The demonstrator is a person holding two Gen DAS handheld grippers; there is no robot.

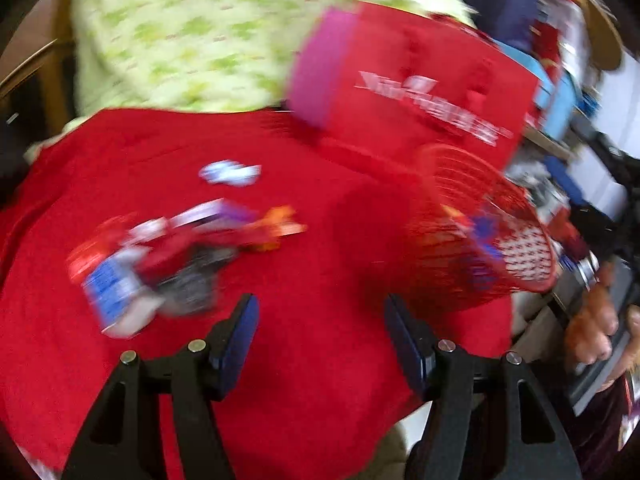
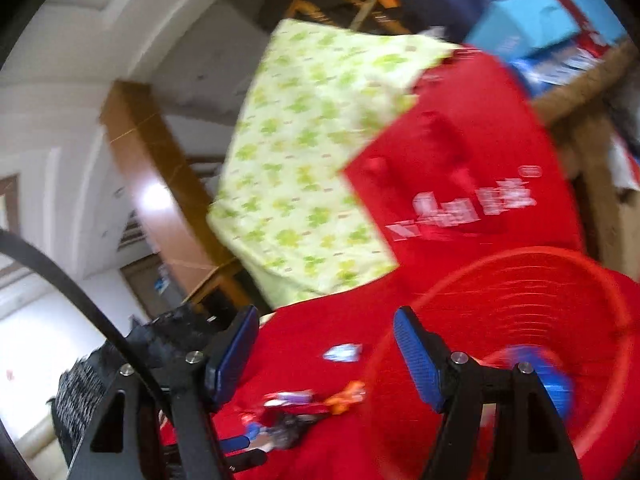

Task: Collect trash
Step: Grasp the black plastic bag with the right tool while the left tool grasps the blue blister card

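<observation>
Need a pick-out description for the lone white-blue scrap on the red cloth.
Start at the red cloth covering the table, with the red plastic mesh basket at its right. Left of it lies a heap of colourful wrappers. The small white-and-blue crumpled scrap lies alone beyond that heap.

a heap of wrappers [image 1: 160, 264] lies on the cloth-covered desk [image 1: 304, 360], left of the mesh basket [image 1: 480, 248]. a lone scrap [image 1: 230, 173] lies behind the heap. a boxy bag [image 1: 420, 92] stands behind the basket.

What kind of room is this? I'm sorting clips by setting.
Probably a cluttered home room: a red-clothed table, a floral cloth on a wooden frame, and stacked boxes behind.
</observation>
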